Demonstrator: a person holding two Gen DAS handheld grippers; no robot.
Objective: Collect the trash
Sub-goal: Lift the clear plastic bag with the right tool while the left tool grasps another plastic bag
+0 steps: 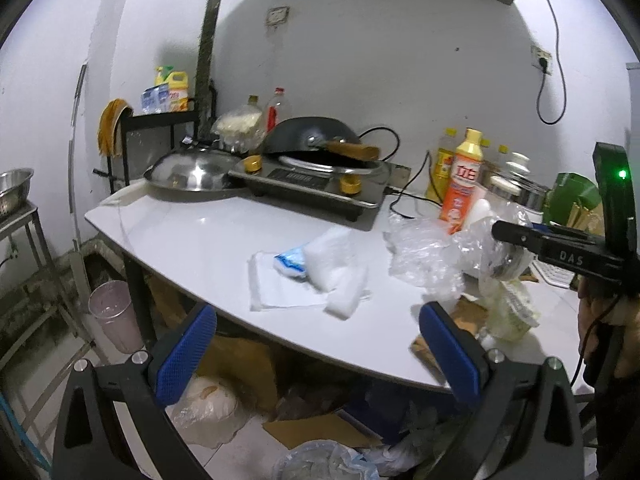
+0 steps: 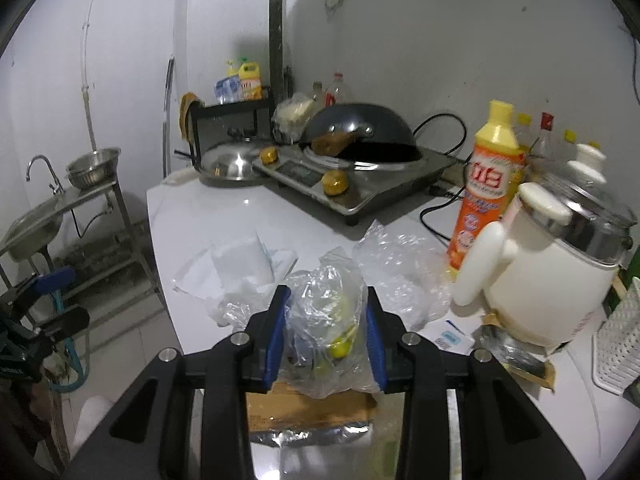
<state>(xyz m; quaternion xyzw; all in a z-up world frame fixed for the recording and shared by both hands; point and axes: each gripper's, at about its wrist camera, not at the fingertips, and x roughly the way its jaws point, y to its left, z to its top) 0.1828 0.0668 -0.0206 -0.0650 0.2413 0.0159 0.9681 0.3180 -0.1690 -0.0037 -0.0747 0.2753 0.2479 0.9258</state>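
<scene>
Evidently the right gripper (image 2: 326, 336) was clamped on a clear plastic bag (image 2: 324, 320) with yellowish scraps inside, its blue pads pressing the film from both sides above a brown cardboard piece (image 2: 308, 404). The left gripper (image 1: 316, 344) stood wide open with nothing between its pads, hanging off the near edge of the white table (image 1: 192, 236). More trash lay on that table: a crumpled clear wrapper (image 1: 424, 256) at about two o'clock from the left gripper, and white paper with a blue-and-white packet (image 1: 304, 272) at about twelve o'clock.

To do this step well, I judge the held bag should be lifted straight and slowly, since thin film can slip or tear and the scraps sit low in it. The white electric kettle (image 2: 552, 276) at two o'clock of the right gripper and the orange bottle (image 2: 486, 196) at one o'clock stood close, so the carry wanted a path away from them. The free left gripper could take the paper heap next.

As for writing, the orange bottle bore large Chinese characters that I could not read surely. The right gripper's body showed "DAS" in the left wrist view. The yellow jug (image 1: 178, 90) on the back shelf had a label too small to read.
</scene>
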